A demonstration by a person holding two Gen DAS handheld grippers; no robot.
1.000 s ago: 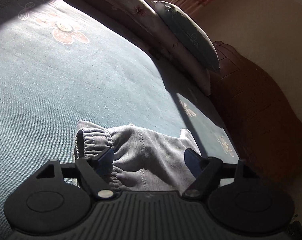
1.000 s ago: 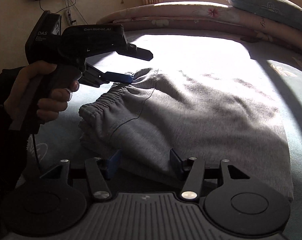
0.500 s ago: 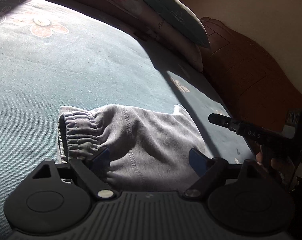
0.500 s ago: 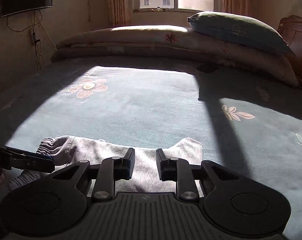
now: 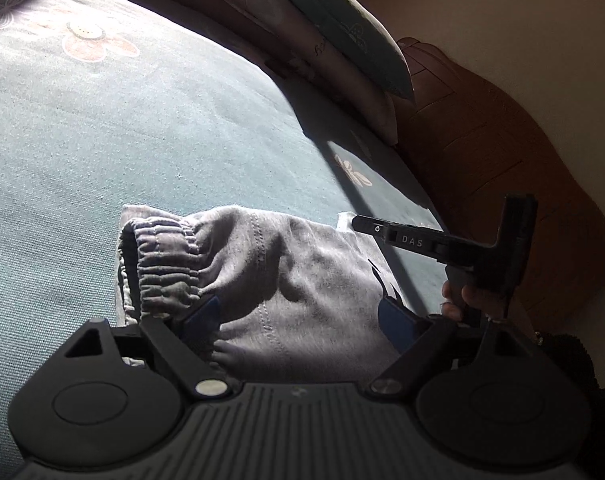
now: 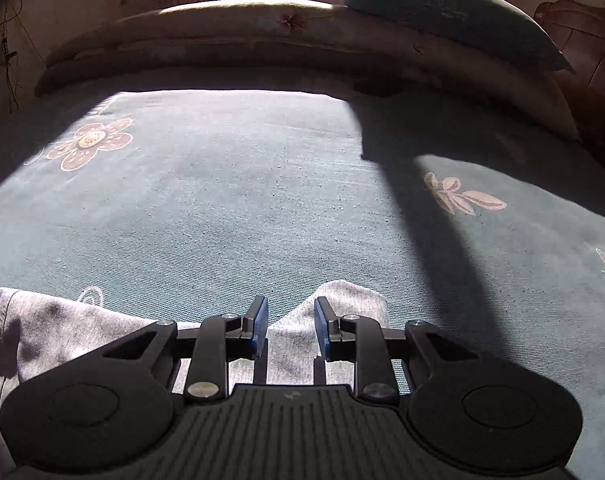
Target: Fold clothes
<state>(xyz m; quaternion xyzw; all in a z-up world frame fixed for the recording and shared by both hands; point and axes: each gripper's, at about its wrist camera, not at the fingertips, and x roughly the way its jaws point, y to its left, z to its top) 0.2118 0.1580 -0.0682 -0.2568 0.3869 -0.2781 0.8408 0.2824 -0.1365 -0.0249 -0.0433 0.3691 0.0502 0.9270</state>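
Observation:
Grey sweatpants (image 5: pixel 286 280) lie folded on the teal bed sheet (image 5: pixel 142 140), with the elastic waistband (image 5: pixel 162 264) at the left. My left gripper (image 5: pixel 298 318) hovers low over them, open wide, with bunched cloth between its blue pads. In the right wrist view the pants (image 6: pixel 62 332) run along the lower left, and their far corner (image 6: pixel 350 300) pokes up by my right gripper (image 6: pixel 290 320). Its jaws stand a narrow gap apart and are opening; cloth shows in the gap, and the pads are not pressing it. One of its fingers (image 5: pixel 372 229) reaches over the pants' right edge.
A rolled quilt (image 6: pixel 262 32) and a pillow (image 6: pixel 442 12) line the far side of the bed. A brown wooden headboard (image 5: pixel 502 152) stands on the right. A hand (image 5: pixel 462 300) grips the right tool's handle. The sheet (image 6: pixel 262 200) has flower prints.
My right gripper swung away from the pants' middle to their right corner and its jaws narrowed; it now shows in the left wrist view. The left gripper stayed over the waistband end.

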